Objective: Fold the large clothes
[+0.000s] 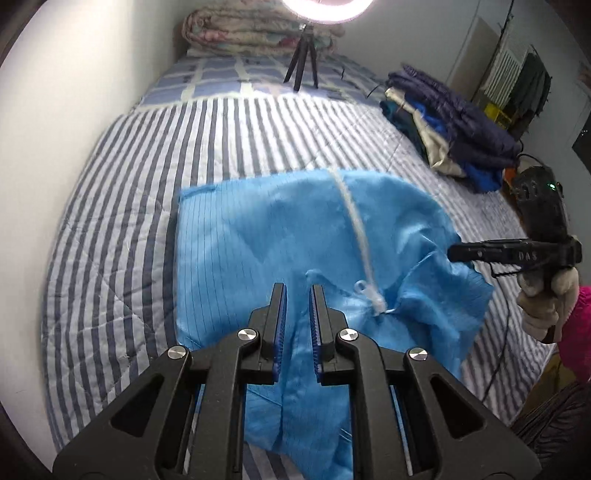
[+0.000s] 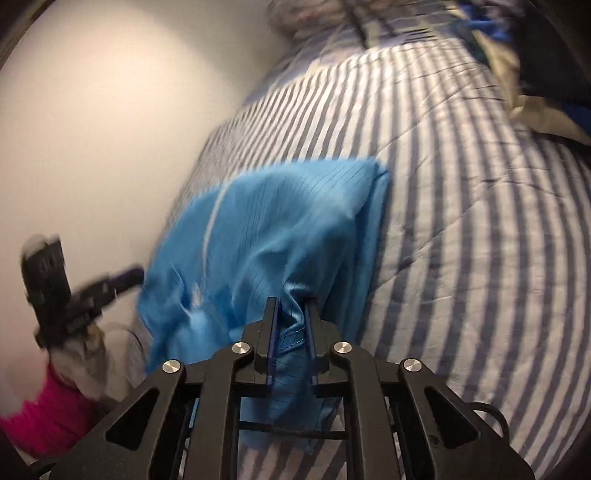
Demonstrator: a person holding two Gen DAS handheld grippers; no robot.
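A light blue pinstriped garment point(image 1: 240, 240) with a white zipper point(image 1: 354, 221) lies rumpled on the striped bed quilt point(image 1: 221, 140). My left gripper point(image 1: 298, 286) hangs low over the near part, its jaws narrow with a fold of the blue cloth between the pads. At the garment's right edge, my right gripper point(image 1: 452, 254) is held by a gloved hand with a pink sleeve. In the right wrist view, the right gripper point(image 2: 291, 301) is shut on a gathered bunch of the garment point(image 2: 295, 206), which tents toward it. The left gripper point(image 2: 138, 273) shows blurred at the left.
A white wall point(image 1: 74, 110) runs along the bed's left side. A pile of dark blue and beige clothes point(image 1: 443, 122) sits at the bed's right edge. At the far end stand a small black tripod point(image 1: 301, 62) and a folded floral quilt point(image 1: 251, 29).
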